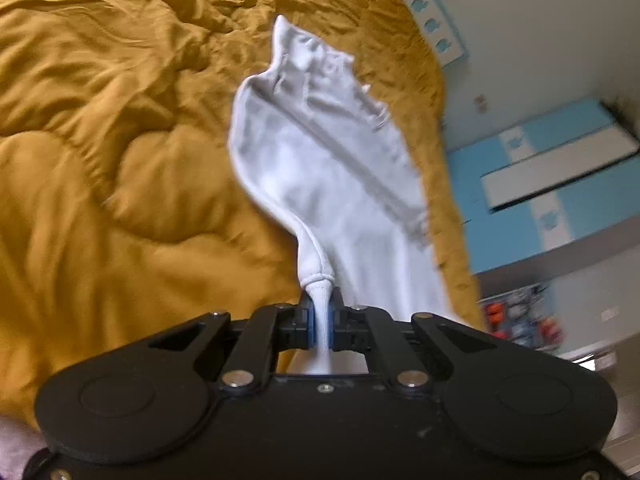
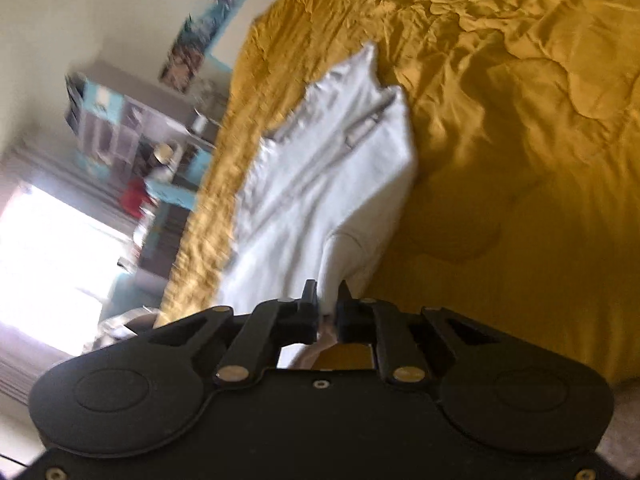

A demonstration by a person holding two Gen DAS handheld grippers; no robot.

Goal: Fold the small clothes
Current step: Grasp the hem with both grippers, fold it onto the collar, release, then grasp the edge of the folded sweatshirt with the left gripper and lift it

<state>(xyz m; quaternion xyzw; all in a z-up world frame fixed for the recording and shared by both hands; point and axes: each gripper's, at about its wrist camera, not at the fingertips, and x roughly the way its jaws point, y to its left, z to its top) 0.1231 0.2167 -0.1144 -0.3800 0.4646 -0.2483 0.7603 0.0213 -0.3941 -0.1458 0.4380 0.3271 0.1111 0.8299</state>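
In the left wrist view, a gathered corner of the white garment [image 1: 320,168] is pinched between the blue pads of the left gripper [image 1: 321,320], whose fingers are drawn in narrow on the bunched hem. In the right wrist view, the right gripper [image 2: 327,312] is likewise closed tight on another edge of the white garment [image 2: 320,184], with cloth seen passing between its two black fingertips. The garment is thus held at two points and hangs or stretches away from both cameras over the mustard bedspread [image 1: 120,140], its far end appearing to trail toward the quilt; whether that end rests on the bedspread cannot be told because of motion blur. The step in hand is judged to be the spreading of the garment before a fold. It is best done if both grips are kept level and drawn apart until the held edge is taut, and the cloth is then lowered flat so that the far end is laid down first. The long axis is seen to run away from the grippers, with a ragged, pointed end farthest off. Beyond the bed, blurred blue and white cupboards [image 1: 560,168] are seen.
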